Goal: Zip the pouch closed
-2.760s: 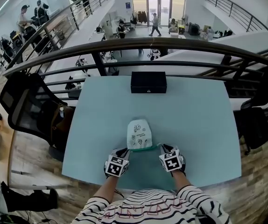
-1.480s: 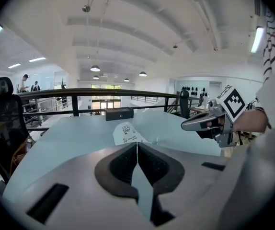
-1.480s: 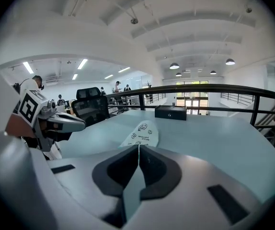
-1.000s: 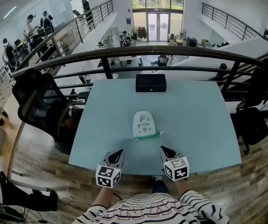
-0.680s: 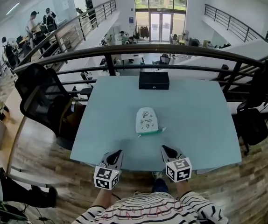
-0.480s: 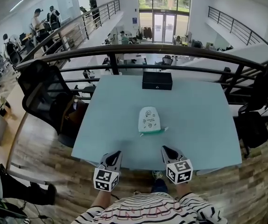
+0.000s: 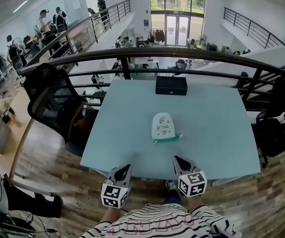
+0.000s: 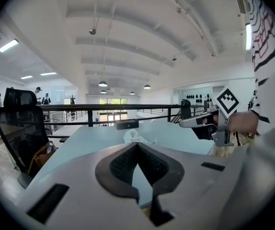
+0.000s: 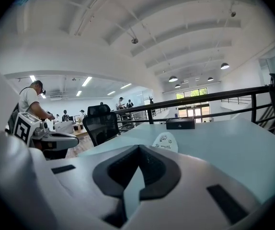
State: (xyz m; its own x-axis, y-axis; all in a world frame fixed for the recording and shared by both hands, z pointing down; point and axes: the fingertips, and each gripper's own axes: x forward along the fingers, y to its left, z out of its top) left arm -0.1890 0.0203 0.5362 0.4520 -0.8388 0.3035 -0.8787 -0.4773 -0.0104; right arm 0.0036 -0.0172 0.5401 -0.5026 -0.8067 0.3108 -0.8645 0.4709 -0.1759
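Observation:
The white pouch (image 7: 163,126) with small doodles lies flat in the middle of the light blue table (image 7: 217,133), its green zip edge (image 7: 168,139) at the near end. It also shows ahead in the left gripper view (image 8: 134,135) and the right gripper view (image 9: 165,141). My left gripper (image 7: 125,168) hovers at the table's near edge, shut and holding nothing. My right gripper (image 7: 177,159) sits level with it to the right, also shut and empty. Both are well short of the pouch and touch nothing.
A black box (image 7: 171,85) stands at the table's far edge, just before a dark railing (image 7: 147,53). A black office chair (image 7: 50,100) with a brown bag stands left of the table, another chair (image 7: 274,133) at the right. Wooden floor lies below.
Both grippers have left the pouch's near end and drawn back toward me to the table's near edge. The pouch stays where it lay, now alone on the table.

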